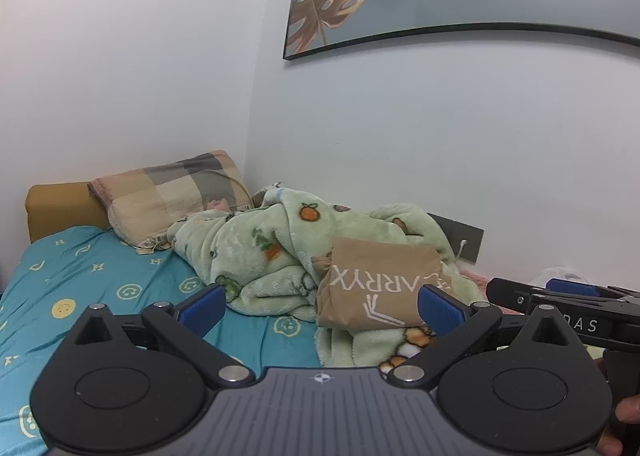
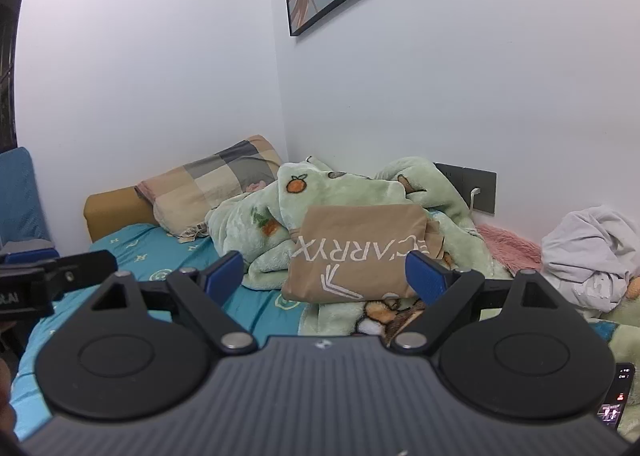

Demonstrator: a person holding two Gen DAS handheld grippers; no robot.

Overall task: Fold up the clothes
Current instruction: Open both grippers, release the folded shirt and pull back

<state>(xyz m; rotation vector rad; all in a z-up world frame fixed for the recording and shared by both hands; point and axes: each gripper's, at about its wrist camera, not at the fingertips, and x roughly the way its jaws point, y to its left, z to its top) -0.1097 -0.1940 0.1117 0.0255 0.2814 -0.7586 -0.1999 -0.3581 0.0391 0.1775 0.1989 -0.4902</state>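
Note:
A folded tan garment (image 1: 376, 284) with white lettering lies on a crumpled green fleece blanket (image 1: 260, 252) on the bed; it also shows in the right wrist view (image 2: 360, 252). My left gripper (image 1: 322, 308) is open and empty, held above the bed short of the garment. My right gripper (image 2: 324, 276) is open and empty, also short of the garment. The right gripper's body shows at the right edge of the left wrist view (image 1: 560, 304). A crumpled white garment (image 2: 588, 248) lies at the right.
The bed has a teal patterned sheet (image 1: 80, 280). A checked pillow (image 1: 172, 196) leans on a mustard headboard (image 1: 60, 208). A wall socket panel (image 2: 472, 184) sits behind the blanket. A pink fluffy cloth (image 2: 508, 244) and a phone (image 2: 616, 396) lie at the right.

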